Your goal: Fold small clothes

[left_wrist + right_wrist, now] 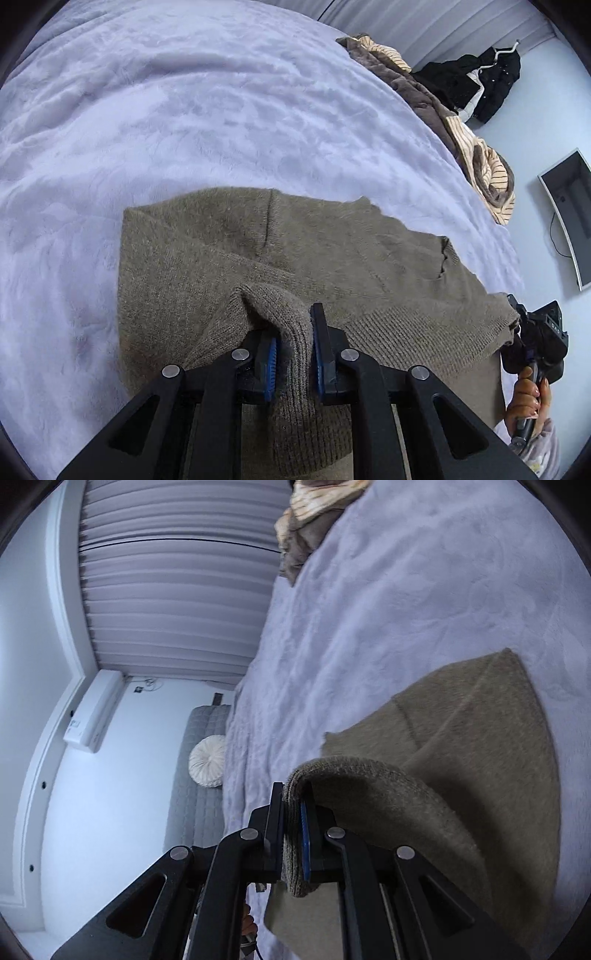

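Olive-brown knit, that's the sweater (332, 258), spread over the pale lilac plush bedspread (184, 110) with its ribbed hem lifted at both corners. Left gripper (293, 339) has a fold of hem between its blue pads (271, 354); the jaws sit a little apart, and whether they truly press the knit is hard to call. Right gripper (293, 812) is nearly closed, pinching the other ribbed edge tight, cloth draping away from it toward the bed. From the left wrist view, a hand (528, 398) grips that right tool's handle. Far edge of the bed: a striped garment (487, 177) heaped on brown fabric.
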A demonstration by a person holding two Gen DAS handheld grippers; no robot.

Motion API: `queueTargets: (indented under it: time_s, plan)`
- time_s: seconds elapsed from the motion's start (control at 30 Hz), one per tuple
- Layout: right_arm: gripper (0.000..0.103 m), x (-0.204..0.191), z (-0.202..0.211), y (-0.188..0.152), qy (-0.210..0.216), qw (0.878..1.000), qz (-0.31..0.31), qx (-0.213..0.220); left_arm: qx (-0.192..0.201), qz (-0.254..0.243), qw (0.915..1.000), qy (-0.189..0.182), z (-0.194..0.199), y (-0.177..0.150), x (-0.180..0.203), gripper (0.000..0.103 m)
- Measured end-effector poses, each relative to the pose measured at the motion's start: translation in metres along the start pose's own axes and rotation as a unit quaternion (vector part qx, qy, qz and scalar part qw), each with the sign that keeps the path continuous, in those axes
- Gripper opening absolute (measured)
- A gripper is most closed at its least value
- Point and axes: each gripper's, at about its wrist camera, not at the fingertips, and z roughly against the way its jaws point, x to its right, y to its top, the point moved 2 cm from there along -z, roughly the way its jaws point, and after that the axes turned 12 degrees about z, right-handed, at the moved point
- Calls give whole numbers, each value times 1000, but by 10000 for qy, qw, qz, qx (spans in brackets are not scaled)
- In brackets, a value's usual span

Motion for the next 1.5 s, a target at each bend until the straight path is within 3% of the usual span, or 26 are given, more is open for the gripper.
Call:
queueTargets:
  time_s: [0.1, 0.27, 0.3, 0.37, 0.4, 0.5, 0.6, 0.63, 0.67, 0.7, 0.73, 0.77, 0.8, 0.9, 1.0, 1.07, 1.13, 1.2, 1.27, 1.37, 1.43, 1.5]
  plan:
    - [9, 19, -7, 1, -197, 9996, -225, 8, -17, 62, 9999, -159, -1, 2, -3, 20]
    - [13, 18, 0, 6, 45, 9989, -440, 185, 188, 5, 9986, -503, 34, 4, 5, 21]
    - [18, 13, 4, 9, 127, 9987, -418, 250, 245, -55, 9982, -551, 43, 3, 9, 21]
    - [43, 1, 15, 13, 277, 9982, -350, 406, 341, -217, 9976, -561, 57, 2, 17, 21]
    - [61, -6, 18, 16, 337, 9979, -311, 465, 389, -305, 9972, -557, 61, 1, 21, 21]
    - [61, -25, 27, 17, 449, 9979, -85, 454, 429, -501, 9967, -472, 66, -1, 26, 21]
    - [61, -33, 33, 11, 468, 9982, 16, 383, 265, -298, 9978, -538, 62, -2, 15, 21]
    - [61, -34, 35, 5, 528, 9980, 34, 343, 189, -312, 9981, -490, 58, -3, 13, 31]
    - [61, -30, 33, 0, 467, 9986, 37, 253, 86, -355, 9989, -293, 51, -4, 10, 56]
    - [61, -26, 30, -6, 222, 9997, 27, 55, 119, -379, 9992, 102, 43, -5, 6, 65]
    - [61, -20, 21, -11, -69, 9999, 23, -153, 291, -420, 9976, 459, 39, -5, 3, 67]
    - [61, -14, 11, -15, -328, 9989, 32, -322, 336, -480, 9968, 542, 37, -4, 2, 67]
    - [59, -9, 5, -20, -449, 9981, 30, -409, 324, -428, 9977, 417, 39, -3, 1, 67]
    - [58, -10, -10, -18, -176, 9993, -79, -321, 591, -9, 9976, -353, 63, 6, 0, 67]
    - [58, -18, -16, 1, 232, 9995, -184, 106, 921, -114, 9952, -321, 84, 15, 5, 67]
    - [58, -25, -12, 14, 435, 9981, -212, 386, 724, -419, 9961, -262, 84, 14, 8, 67]
    - [58, -34, -8, 21, 495, 9976, -123, 469, 284, -712, 9966, -287, 76, 3, 7, 67]
    - [58, -43, -7, 19, 315, 9990, 103, 287, -115, -870, 9949, -501, 69, -12, 2, 67]
    - [58, -46, -5, 9, 70, 9992, 391, 5, -501, -847, 9901, -1003, 66, -29, -4, 67]
    - [55, -46, -1, -9, 109, 9977, 589, -322, -964, -886, 9797, -1515, 61, -49, -3, 67]
    - [50, -36, 7, -21, 199, 9973, 549, -444, -1264, -959, 9741, -1611, 51, -57, 3, 67]
    - [44, -25, 2, -30, 104, 9970, 427, -634, -1333, -1096, 9740, -1465, 36, -57, 14, 67]
